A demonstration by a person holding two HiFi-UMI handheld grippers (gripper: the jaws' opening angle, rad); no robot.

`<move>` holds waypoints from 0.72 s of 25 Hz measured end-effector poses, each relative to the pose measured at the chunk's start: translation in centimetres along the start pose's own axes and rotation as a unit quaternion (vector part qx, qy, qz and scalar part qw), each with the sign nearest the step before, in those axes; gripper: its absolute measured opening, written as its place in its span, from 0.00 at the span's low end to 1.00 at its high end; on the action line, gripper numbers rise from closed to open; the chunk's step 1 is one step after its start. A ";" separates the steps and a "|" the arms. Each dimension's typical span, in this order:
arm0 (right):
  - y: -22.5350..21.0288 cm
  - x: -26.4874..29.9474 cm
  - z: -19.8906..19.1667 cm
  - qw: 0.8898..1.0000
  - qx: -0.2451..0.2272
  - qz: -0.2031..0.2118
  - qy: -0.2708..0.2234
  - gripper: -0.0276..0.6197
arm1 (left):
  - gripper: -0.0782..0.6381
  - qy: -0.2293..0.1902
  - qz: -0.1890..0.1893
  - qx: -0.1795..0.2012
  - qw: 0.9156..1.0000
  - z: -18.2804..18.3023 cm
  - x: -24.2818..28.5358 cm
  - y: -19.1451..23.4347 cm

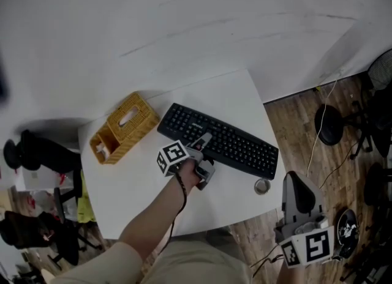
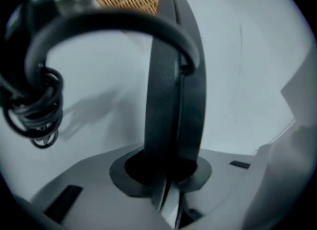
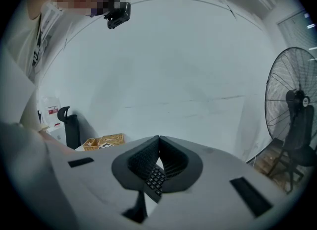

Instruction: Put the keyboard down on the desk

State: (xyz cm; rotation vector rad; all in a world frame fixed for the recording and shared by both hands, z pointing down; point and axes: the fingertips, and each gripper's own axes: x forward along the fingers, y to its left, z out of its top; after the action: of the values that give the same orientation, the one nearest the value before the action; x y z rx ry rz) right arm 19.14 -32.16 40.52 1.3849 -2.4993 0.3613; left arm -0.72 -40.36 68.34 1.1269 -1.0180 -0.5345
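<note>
Black keyboard (image 1: 228,144): lies flat on the white desk (image 1: 141,185), slanting from far left to near right across the desk's right half. Neither end looks lifted.
Left gripper (image 1: 204,140): its tips sit over the keyboard's near edge, about halfway along. In the left gripper view the two dark fingers press together with nothing between them, so it grips nothing. I cannot tell whether the tips touch the keys.
Right gripper (image 1: 296,185): held off the desk's near right corner, above the wooden floor and well apart from the keyboard. Its jaws meet at the tips and are empty; a few keys show only through the gap lower down, beyond the jaws.
Neighbours: a wicker basket (image 1: 125,127) stands just beside the keyboard's far left end. A small round ring (image 1: 262,186) lies near its near right corner.
Step in hand: the setting-down looks complete, since the keyboard rests on the desk and neither gripper grips it.
Next move: probably only a withdrawal. The left gripper should lift clear and come back to the near side without catching the near edge, so the keyboard is not dragged or pushed toward the basket.
</note>
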 end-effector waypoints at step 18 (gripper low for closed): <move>-0.3 1.0 -0.7 1.000 0.014 -0.001 0.005 0.08 | 0.46 0.030 0.161 0.138 0.977 -0.2 -0.2 3.8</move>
State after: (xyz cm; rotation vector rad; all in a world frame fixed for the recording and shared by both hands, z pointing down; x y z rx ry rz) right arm 18.96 -32.92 41.52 1.3926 -2.4935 0.4037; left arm -1.17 -38.70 71.71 1.1816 -1.2194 -0.1007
